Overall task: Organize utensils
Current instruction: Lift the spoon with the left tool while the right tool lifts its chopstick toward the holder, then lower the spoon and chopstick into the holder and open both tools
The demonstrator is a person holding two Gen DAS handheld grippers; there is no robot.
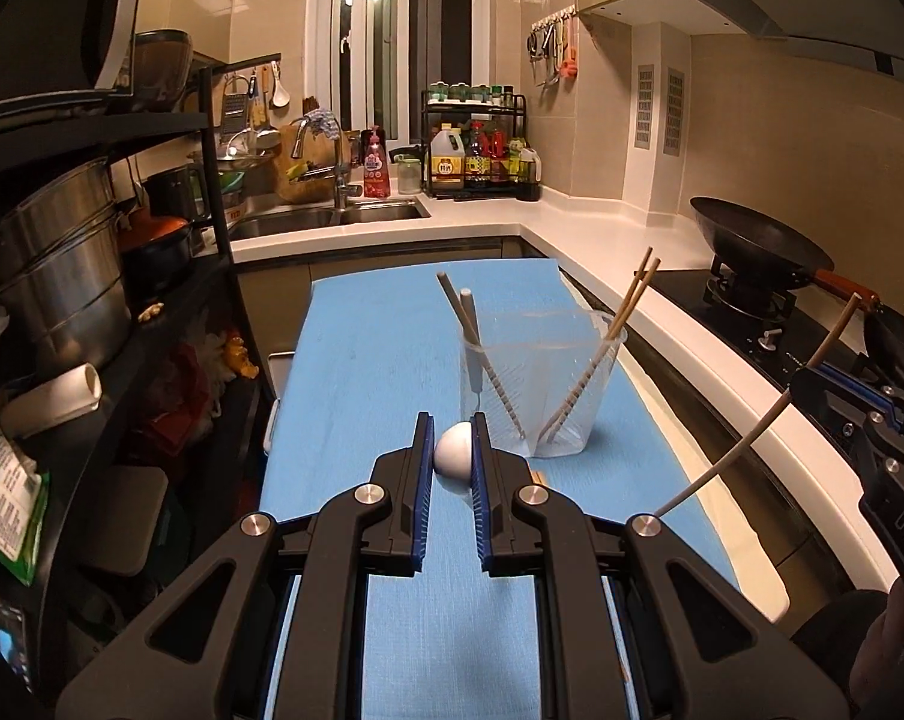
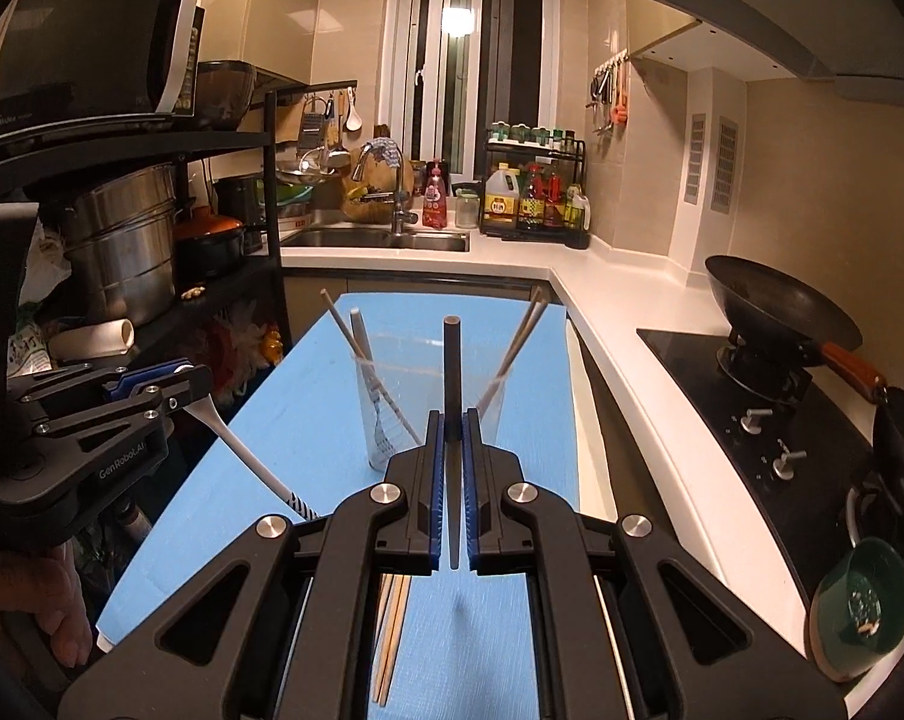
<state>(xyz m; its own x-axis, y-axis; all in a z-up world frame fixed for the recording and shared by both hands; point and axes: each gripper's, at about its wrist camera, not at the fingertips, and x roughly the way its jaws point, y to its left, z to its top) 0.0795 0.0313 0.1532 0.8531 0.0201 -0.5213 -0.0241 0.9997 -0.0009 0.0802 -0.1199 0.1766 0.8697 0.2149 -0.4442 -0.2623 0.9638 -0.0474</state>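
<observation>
The spoon (image 1: 454, 450) is pinched in the left tool (image 1: 452, 444), a chopstick (image 2: 452, 384) in the right tool (image 2: 452, 420), both above the worktop (image 1: 362, 360). Aim well, then drop them in the cup (image 1: 542, 384).

ahead: clear cup (image 1: 539, 381) with leaning chopsticks (image 1: 623, 315) blocks | left: blue mat (image 1: 368, 348) bare

blue mat (image 1: 362, 360) carries a clear cup (image 1: 542, 384) and 2 loose chopsticks (image 2: 392, 636) lying flat
</observation>
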